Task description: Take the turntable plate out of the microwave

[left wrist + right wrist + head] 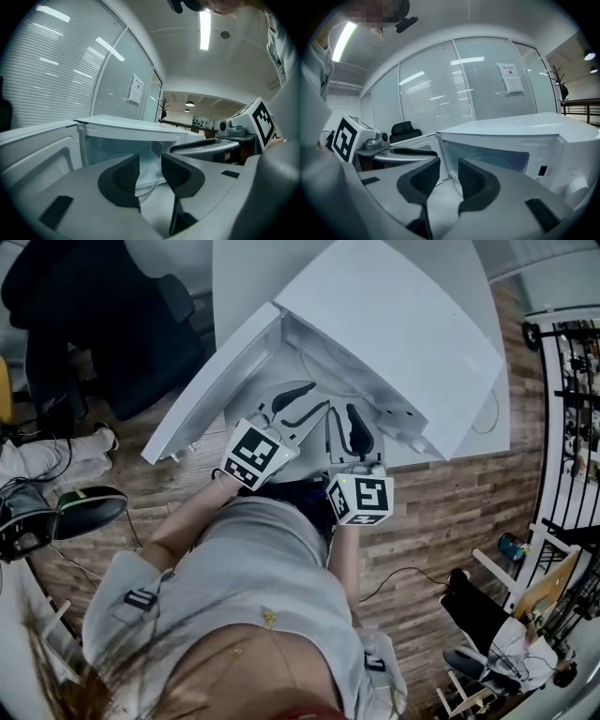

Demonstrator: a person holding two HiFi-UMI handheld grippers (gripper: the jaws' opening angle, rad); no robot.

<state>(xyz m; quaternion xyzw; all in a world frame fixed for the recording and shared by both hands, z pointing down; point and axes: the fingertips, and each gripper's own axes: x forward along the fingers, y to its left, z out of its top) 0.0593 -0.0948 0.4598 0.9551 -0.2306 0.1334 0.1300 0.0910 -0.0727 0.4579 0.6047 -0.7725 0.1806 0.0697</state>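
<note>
On the white table (246, 277), microwave (394, 324): stood with its opening turned toward the person.
Door (202, 404): swung wide open to the left.
Left gripper (305, 401): held before the opening, just right of the door; the jaws are parted by a moderate gap and nothing is clamped between the pads.
Turntable plate (146, 182): clear glass, lying flat in the cavity; its curved rim is seen through the gap of the left jaws, and no pad is seen pressed on it.
Right gripper (342, 423): held just beside the left one and pointed into the cavity; the jaws are likewise parted, with nothing gripped.
</note>
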